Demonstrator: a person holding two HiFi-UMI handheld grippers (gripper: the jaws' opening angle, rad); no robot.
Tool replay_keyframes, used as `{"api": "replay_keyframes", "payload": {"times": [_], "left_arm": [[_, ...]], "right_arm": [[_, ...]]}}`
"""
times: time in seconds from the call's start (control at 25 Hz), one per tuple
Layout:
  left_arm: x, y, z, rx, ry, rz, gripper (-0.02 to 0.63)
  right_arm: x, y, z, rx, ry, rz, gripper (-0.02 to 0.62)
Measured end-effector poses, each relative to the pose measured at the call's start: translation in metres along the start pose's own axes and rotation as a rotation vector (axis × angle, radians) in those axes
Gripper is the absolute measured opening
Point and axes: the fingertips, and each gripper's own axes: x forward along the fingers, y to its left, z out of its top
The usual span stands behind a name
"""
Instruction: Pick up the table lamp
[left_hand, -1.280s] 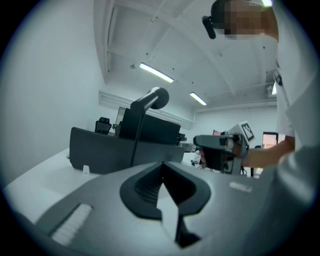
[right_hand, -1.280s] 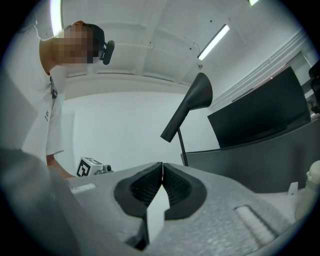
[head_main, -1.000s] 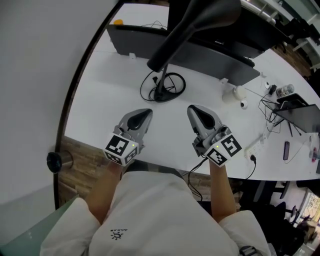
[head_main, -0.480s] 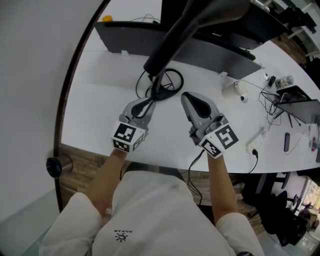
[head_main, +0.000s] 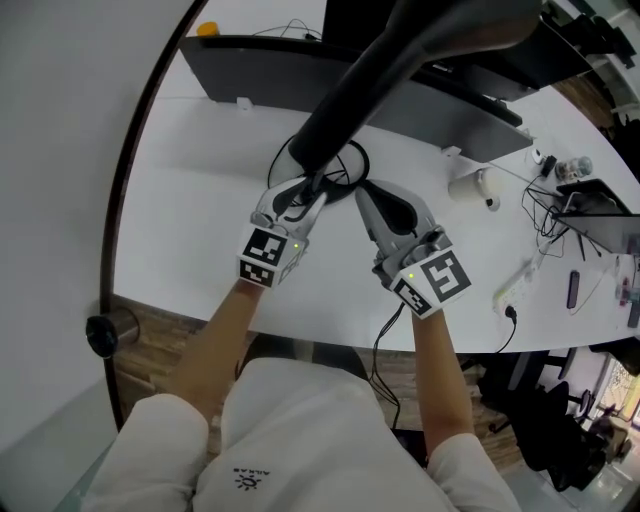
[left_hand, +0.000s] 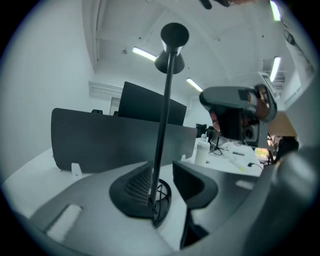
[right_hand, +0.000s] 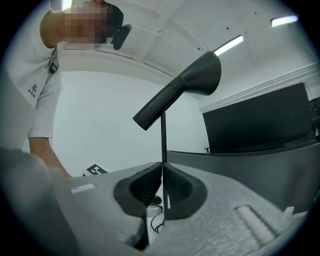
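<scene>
Bracketing the slim black metal table lamp (left_hand: 163, 115) low on its stem, probably for a steady lift: left gripper (left_hand: 161, 182) has just opened wide, stem between the jaws (unclamped). Right gripper (right_hand: 162, 187) has just cracked open, nearly together, stem seemingly beyond its tips. The lamp stands on a white desk (head_main: 190, 210), with a dark divider panel (head_main: 300, 70) behind.

table lamp (head_main: 372, 88) on table (head_main: 190, 205), divider panel (head_main: 250, 66) behind, left hand-held gripper (head_main: 300, 192) at its left, right hand-held gripper (head_main: 368, 198) opposite
</scene>
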Motion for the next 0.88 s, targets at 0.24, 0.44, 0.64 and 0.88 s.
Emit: {"api": "replay_keyframes", "payload": {"times": [0.24,0.44,0.64,0.88], "left_arm": [[0.02,0.001,-0.001,0.046,0.002,-0.031,0.127],[0.028,0.005,-0.007,0.041,0.003,-0.022,0.095],[0.032,0.008,-0.012,0.038,0.008,-0.018,0.094],[0.037,0.011,-0.023,0.038,0.026,-0.02,0.091]], "right_arm": [[0.011,-0.001,-0.009,0.009,0.006,0.02,0.069],[0.017,-0.007,-0.006,0.008,-0.002,0.016,0.069],[0.022,-0.009,-0.005,-0.006,-0.003,0.026,0.069],[0.035,-0.009,-0.002,-0.001,-0.028,0.044,0.071]]}}
